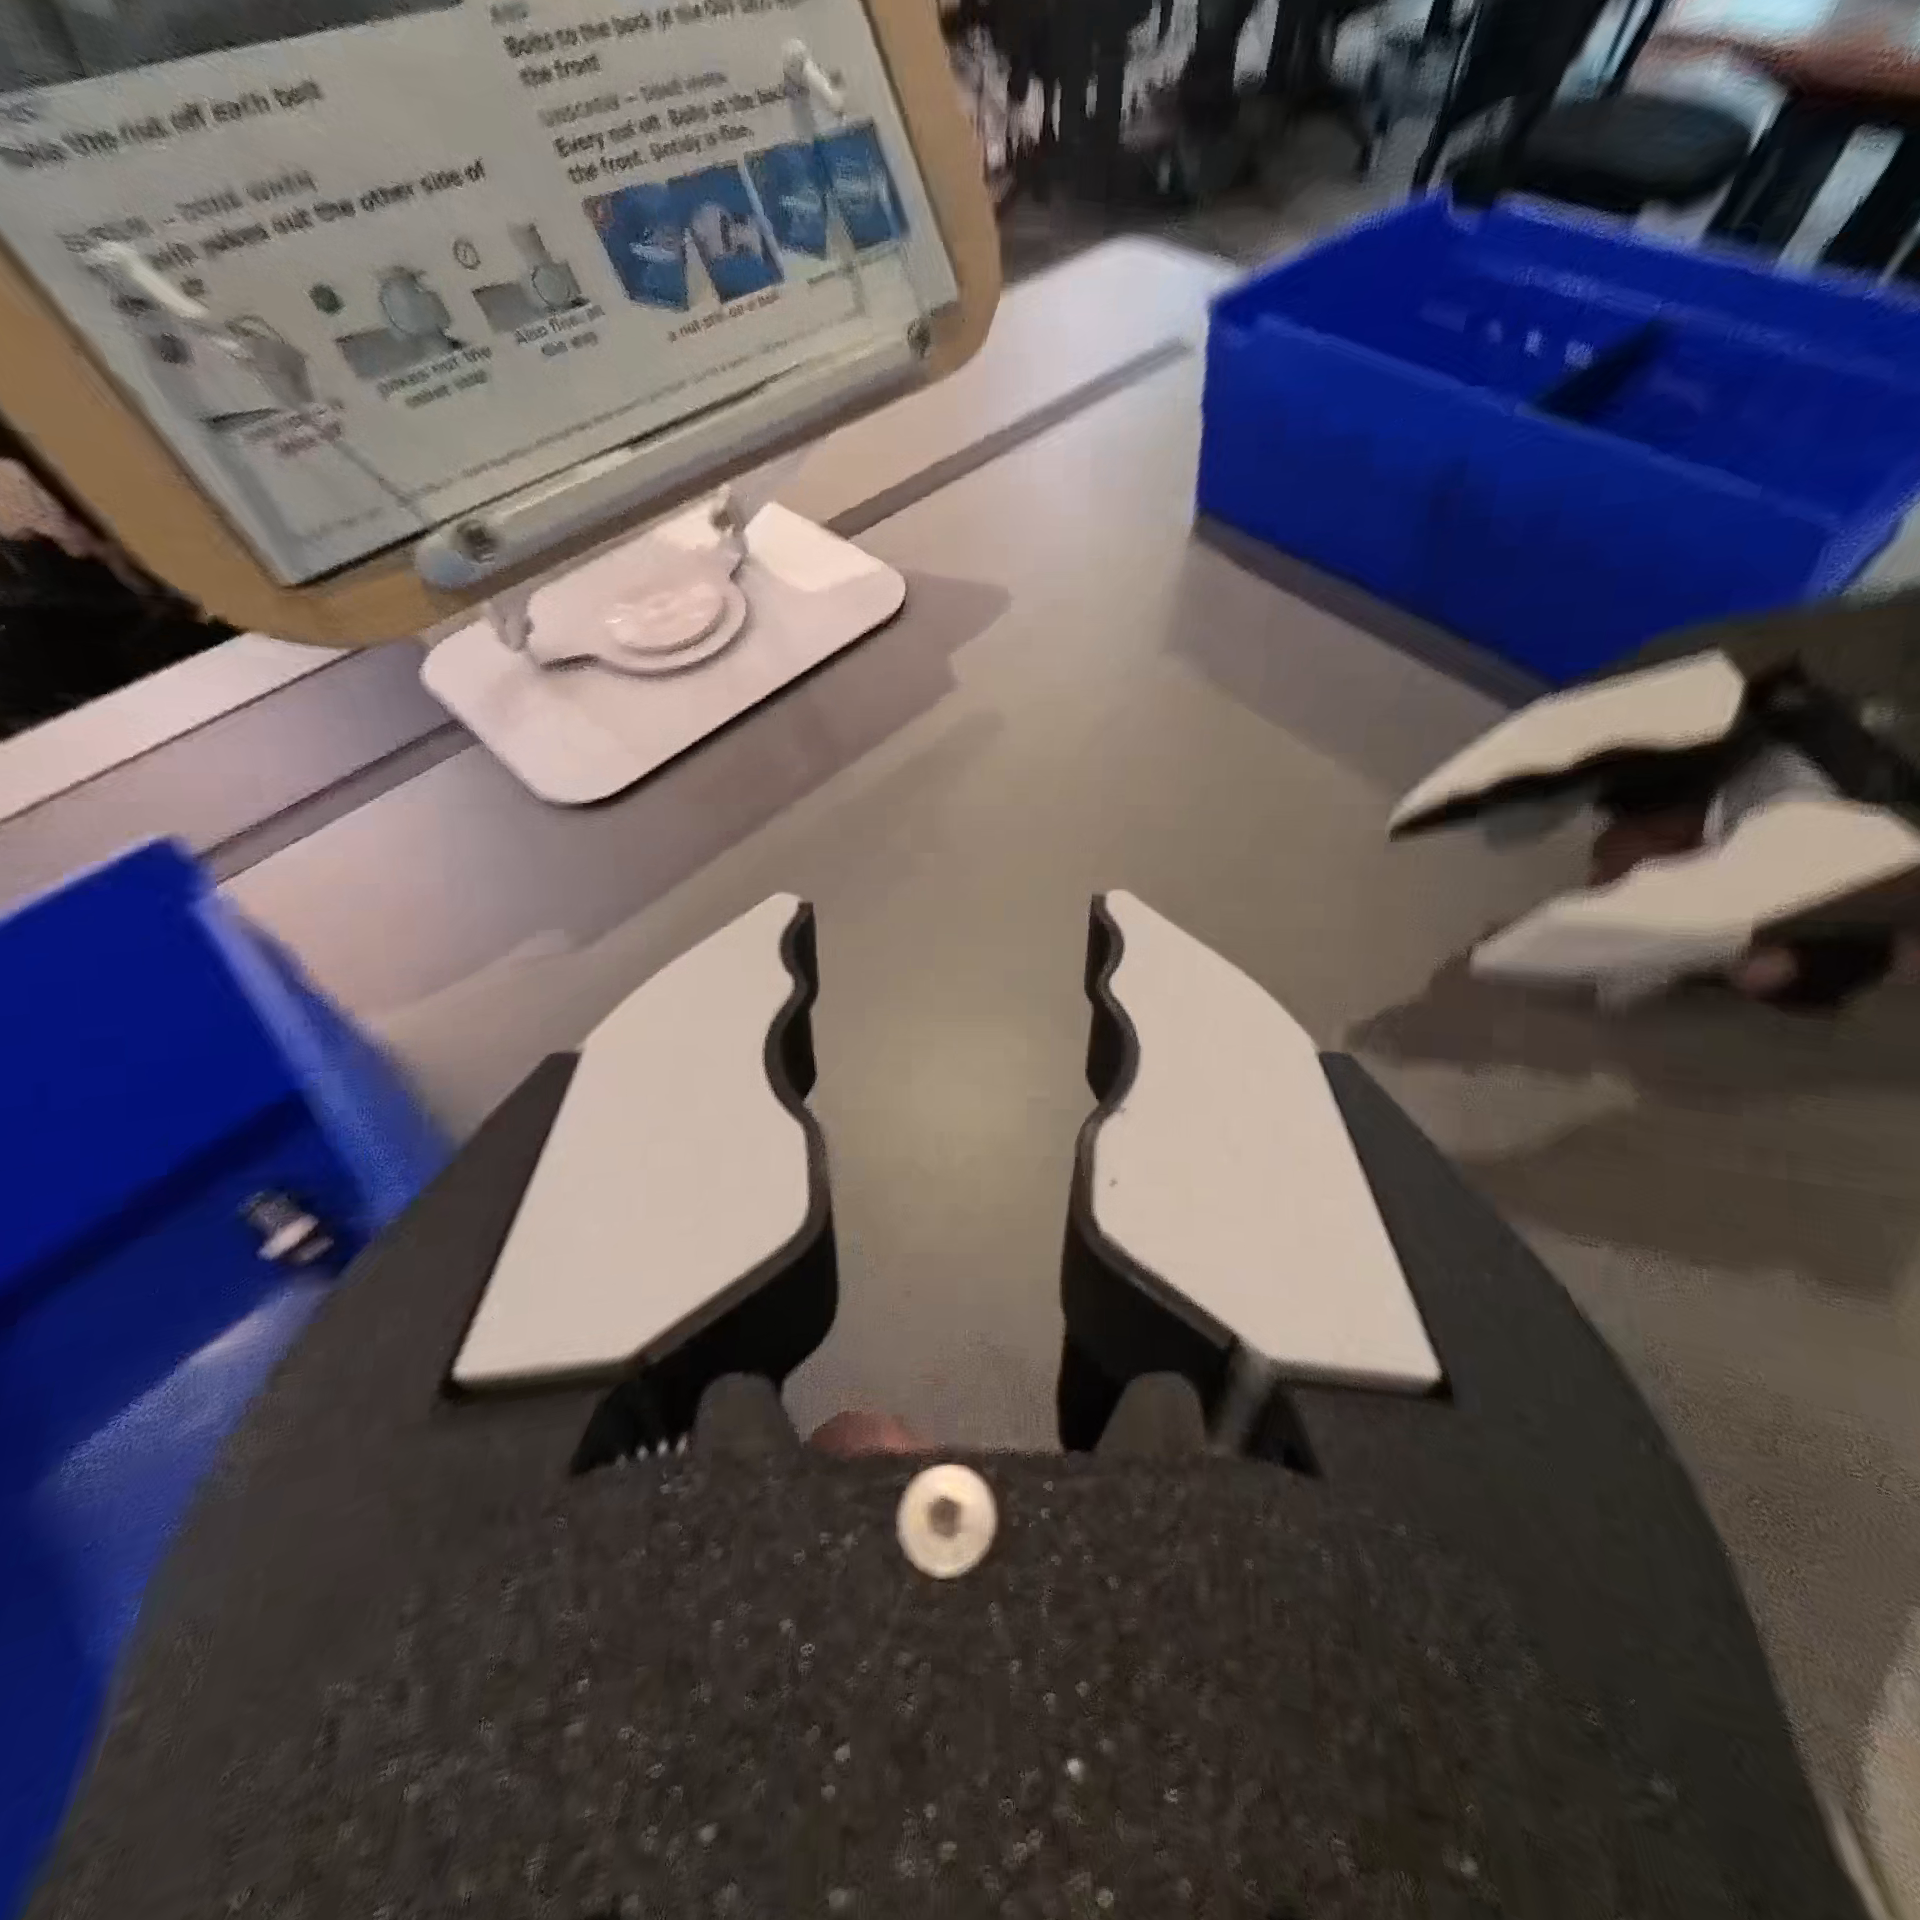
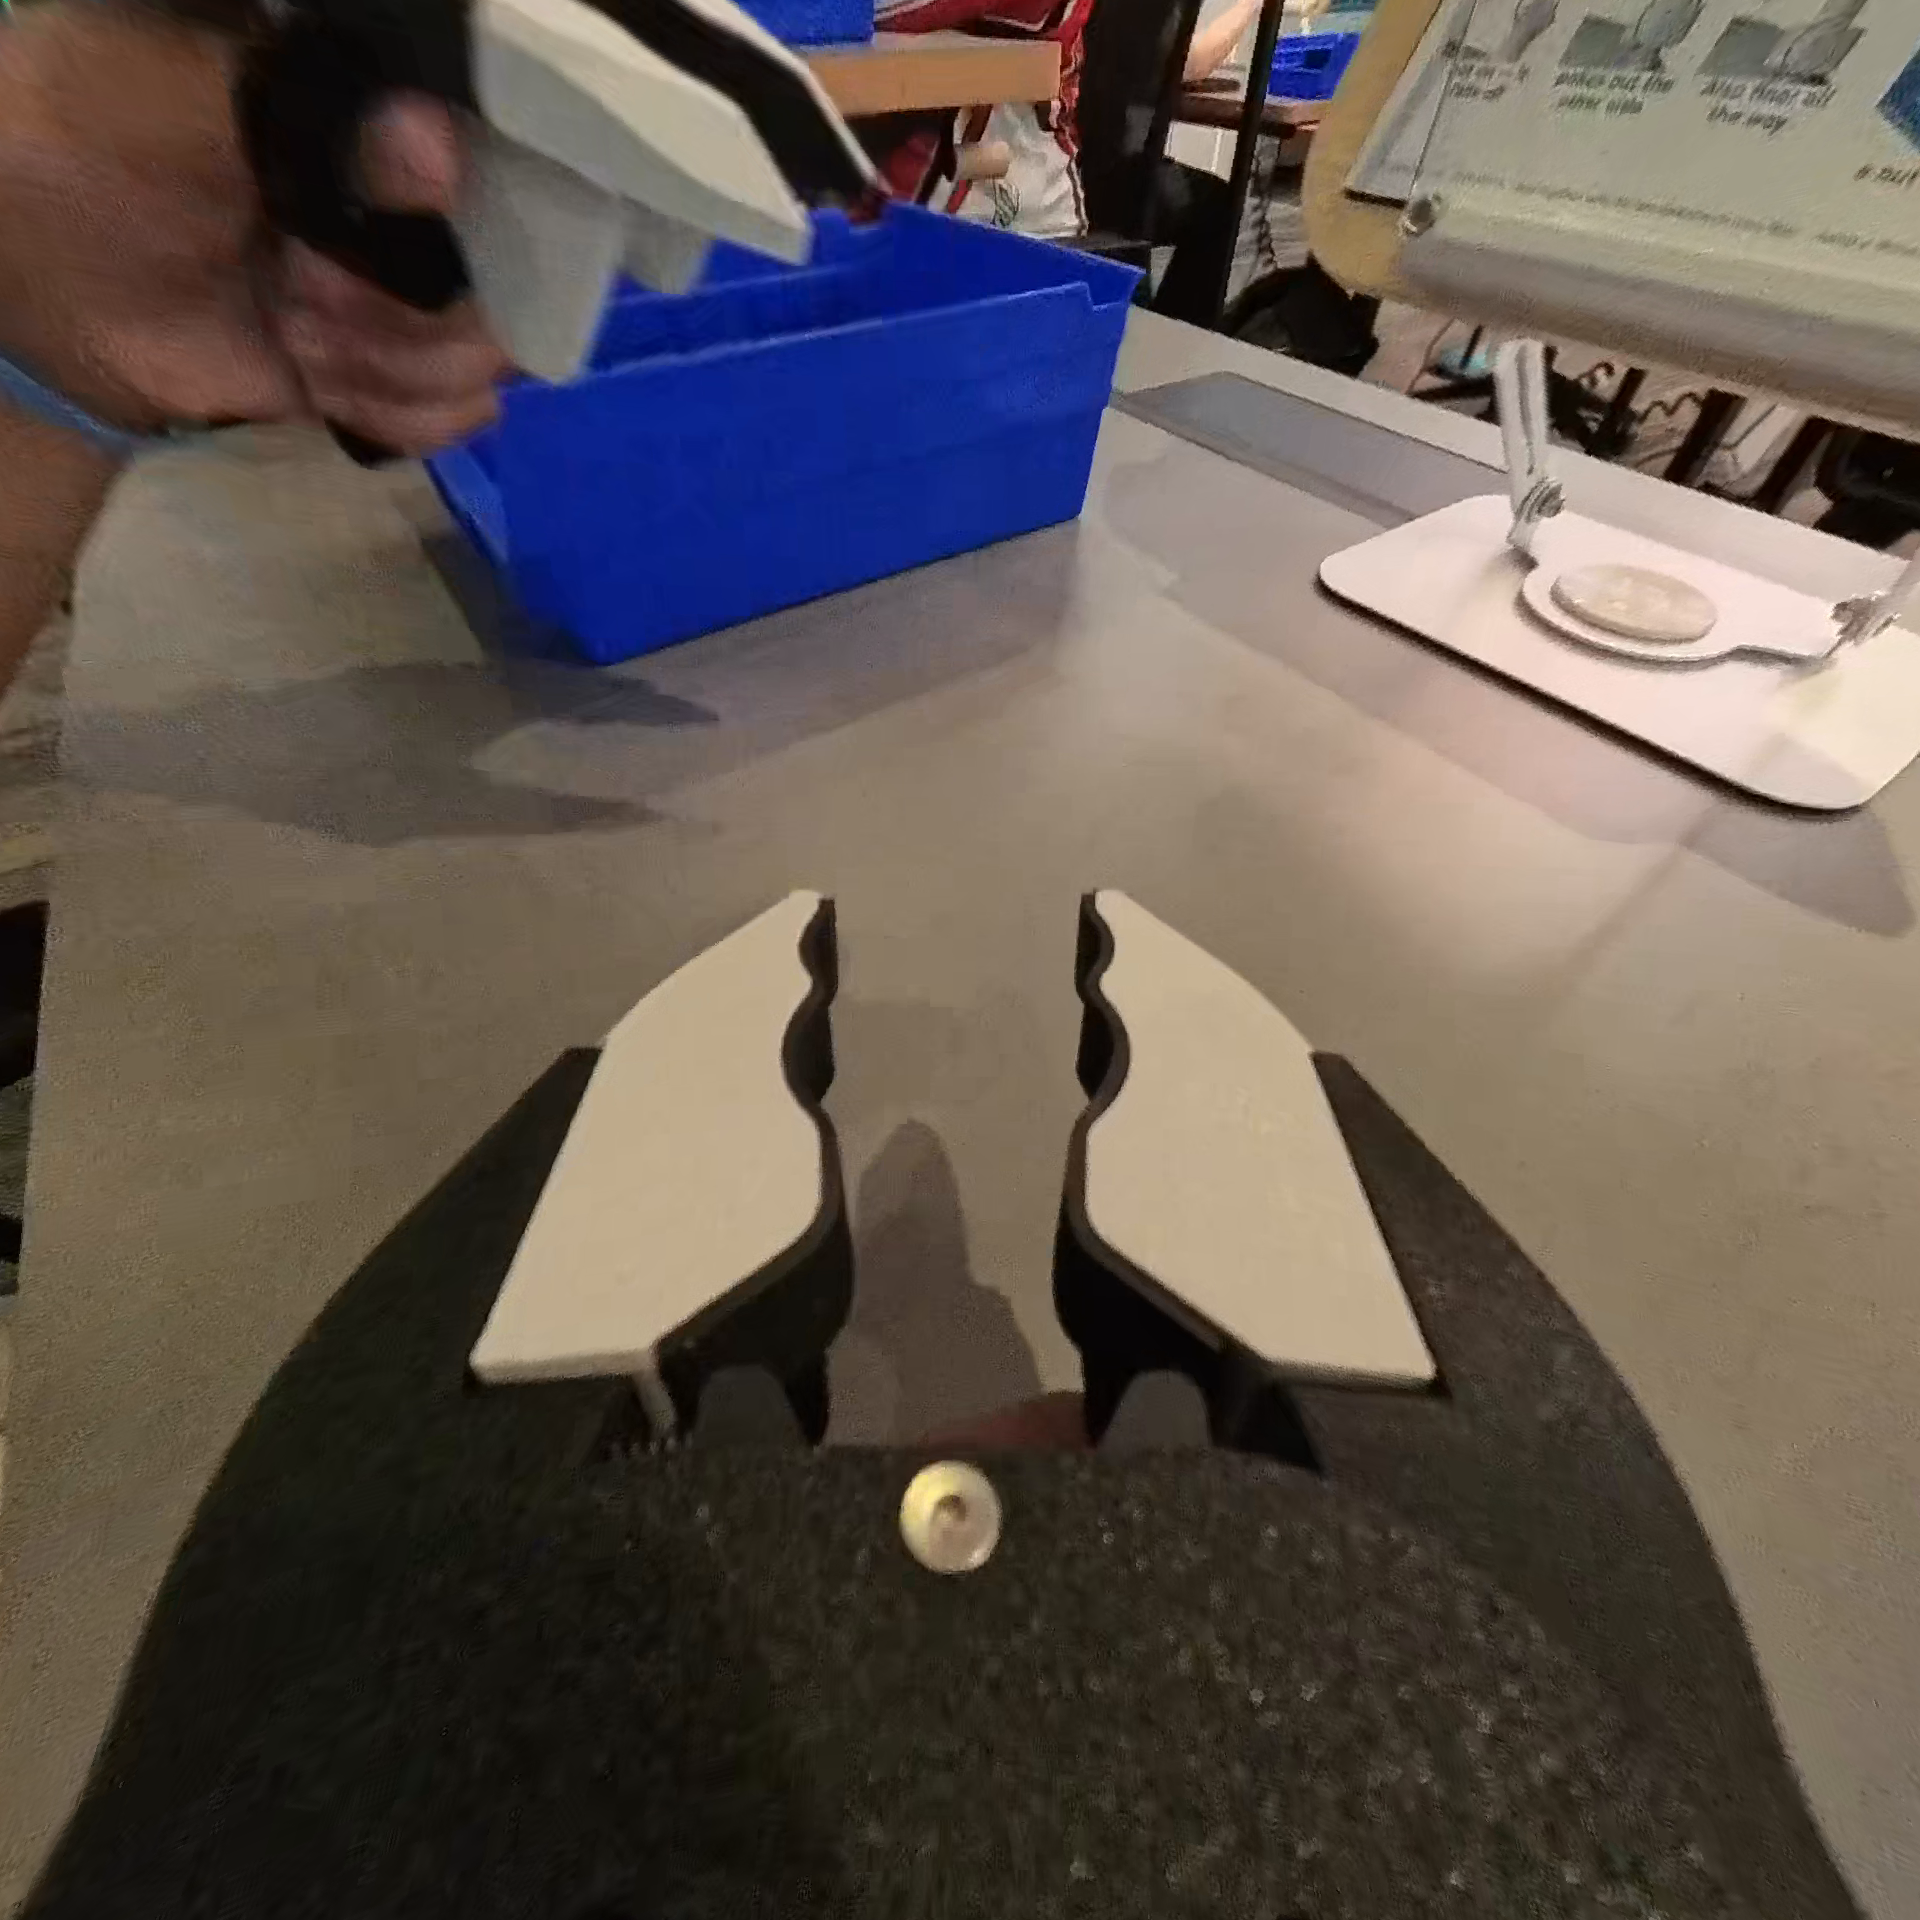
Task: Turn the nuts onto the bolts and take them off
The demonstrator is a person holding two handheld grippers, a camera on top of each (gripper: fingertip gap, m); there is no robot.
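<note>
Left wrist view: my left claw point(image 1: 948, 935) hangs spread and empty over the bare grey surface point(image 1: 1039, 727). A small metal piece point(image 1: 283, 1226), perhaps a bolt, lies in the blue plastic bin at my left point(image 1: 156, 1039); it is too blurred to tell which way its long axis points. A second blue divided bin point(image 1: 1558, 468) sits far right, beside a tilted instruction card on a white stand point(image 1: 665, 665).

Right wrist view: my right claw point(image 2: 956, 935) is likewise parted, holding nothing. The left claw point(image 2: 665, 187) hovers at the blue bin point(image 2: 790, 457). I judge that picking hardware comes first: reach in slowly, align along the shank, and close gently.

Sign stand point(image 1: 665, 665) between two bins point(image 1: 1538, 468) on table point(image 1: 1039, 727)
</note>
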